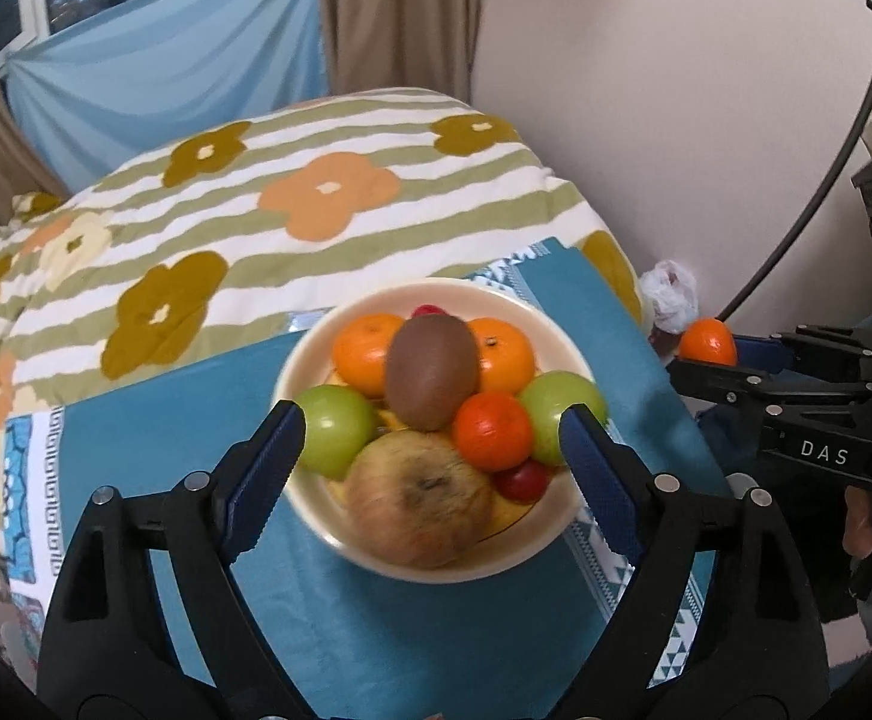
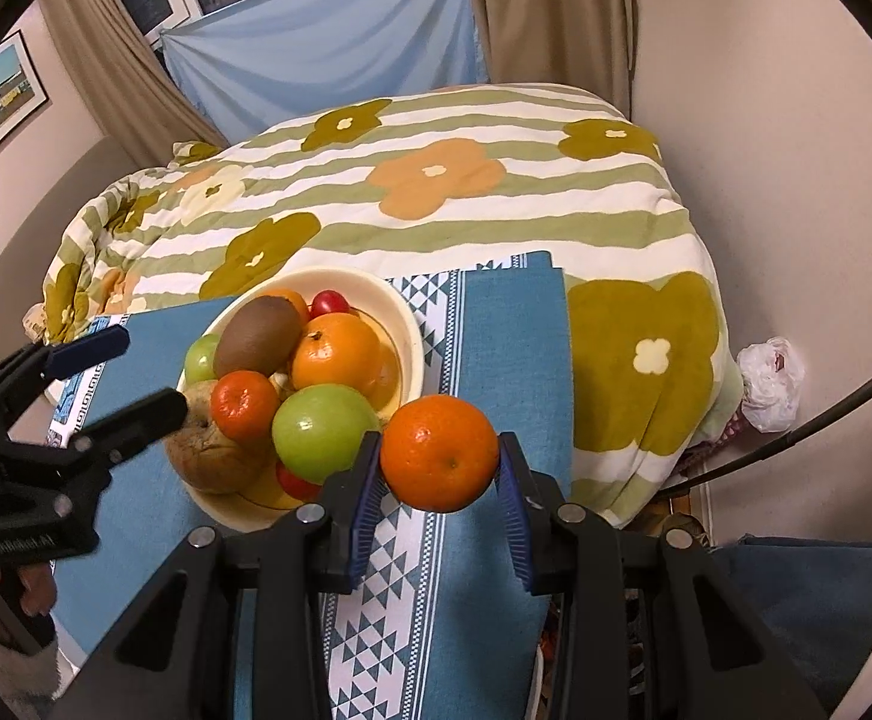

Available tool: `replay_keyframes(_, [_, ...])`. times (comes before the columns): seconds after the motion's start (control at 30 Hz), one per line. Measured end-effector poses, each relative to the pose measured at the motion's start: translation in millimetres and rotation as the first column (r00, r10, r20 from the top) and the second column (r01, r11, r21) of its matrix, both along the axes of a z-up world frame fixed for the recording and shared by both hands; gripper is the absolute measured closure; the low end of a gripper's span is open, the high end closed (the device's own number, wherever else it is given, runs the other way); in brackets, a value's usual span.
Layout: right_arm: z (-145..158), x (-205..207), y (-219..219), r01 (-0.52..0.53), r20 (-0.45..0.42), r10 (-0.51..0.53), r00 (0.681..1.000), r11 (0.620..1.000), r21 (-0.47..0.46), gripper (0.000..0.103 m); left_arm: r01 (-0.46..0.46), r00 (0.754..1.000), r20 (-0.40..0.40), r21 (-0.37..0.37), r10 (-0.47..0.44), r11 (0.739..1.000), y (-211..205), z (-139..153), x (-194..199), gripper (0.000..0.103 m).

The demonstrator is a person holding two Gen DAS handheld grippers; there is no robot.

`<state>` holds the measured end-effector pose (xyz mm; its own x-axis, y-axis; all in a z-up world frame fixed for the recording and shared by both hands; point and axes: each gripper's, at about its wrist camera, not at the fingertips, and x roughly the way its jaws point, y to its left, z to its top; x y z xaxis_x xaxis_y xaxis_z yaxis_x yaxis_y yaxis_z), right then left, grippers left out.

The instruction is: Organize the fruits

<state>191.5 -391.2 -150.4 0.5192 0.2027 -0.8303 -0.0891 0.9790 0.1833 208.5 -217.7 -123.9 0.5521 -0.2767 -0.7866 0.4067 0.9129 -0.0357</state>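
A cream bowl [image 1: 316, 516] stands on a teal cloth, piled with fruit. A brown kiwi [image 1: 431, 378] lies on top, a russet apple [image 1: 418, 504] at the front, two green apples [image 1: 337, 432] at the sides, and several mandarins and small red fruits fill the rest. My left gripper [image 1: 433, 438] hangs open just above the bowl, its blue pads either side of the pile and touching nothing. My right gripper [image 2: 439, 474] is shut on a mandarin [image 2: 439, 453], held in the air to the right of the bowl [image 2: 406, 324]. The left gripper [image 2: 142, 372] shows open at that view's left.
The teal patterned cloth [image 1: 376, 630] covers the surface under the bowl. Behind it lies a floral striped duvet [image 1: 316, 192]. A white plastic bag [image 2: 772, 384] sits by the wall on the right. A black cable [image 1: 796, 228] curves along the right edge.
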Motion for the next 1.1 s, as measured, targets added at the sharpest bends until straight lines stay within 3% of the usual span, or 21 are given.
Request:
replay_keyframes(0.23, [2.9, -3.2, 23.6, -0.079, 0.014, 0.079, 0.997, 0.997, 0.011, 0.069, -0.081, 0.997, 0.013, 0.015, 0.080, 0.997, 36.3, 7.4, -6.5, 0.011])
replay_keyframes(0.53, [-16.1, -7.6, 72.4, -0.201, 0.003, 0.201, 0.980, 0.980, 0.015, 0.069, -0.188, 0.982, 0.007, 0.032, 0.188, 0.982, 78.2, 2.3, -21.4, 0.011])
replay_keyframes(0.87, [-32.5, -11.6, 89.5, -0.221, 0.006, 0.221, 0.975, 0.975, 0.016, 0.068, -0.283, 0.958, -0.027, 0.037, 0.284, 0.958, 111.2, -13.7, -37.7, 0.011])
replay_keyframes(0.9, [-31.9, -10.9, 89.8, -0.223, 0.008, 0.223, 0.975, 0.975, 0.018, 0.065, -0.290, 0.956, -0.025, 0.038, 0.291, 0.956, 112.4, -14.0, -39.5, 0.011])
replay_keyframes(0.97, [-31.6, -12.6, 89.4, -0.228, 0.023, 0.227, 0.974, 0.973, 0.024, 0.047, -0.303, 0.952, -0.020, 0.040, 0.304, 0.952, 114.8, -13.5, -42.1, 0.011])
replay_keyframes(1.1, [-27.4, -19.3, 92.1, -0.231, 0.053, 0.231, 0.972, 0.973, 0.005, 0.035, -0.327, 0.945, -0.019, 0.034, 0.327, 0.945, 117.9, -11.3, -46.6, 0.011])
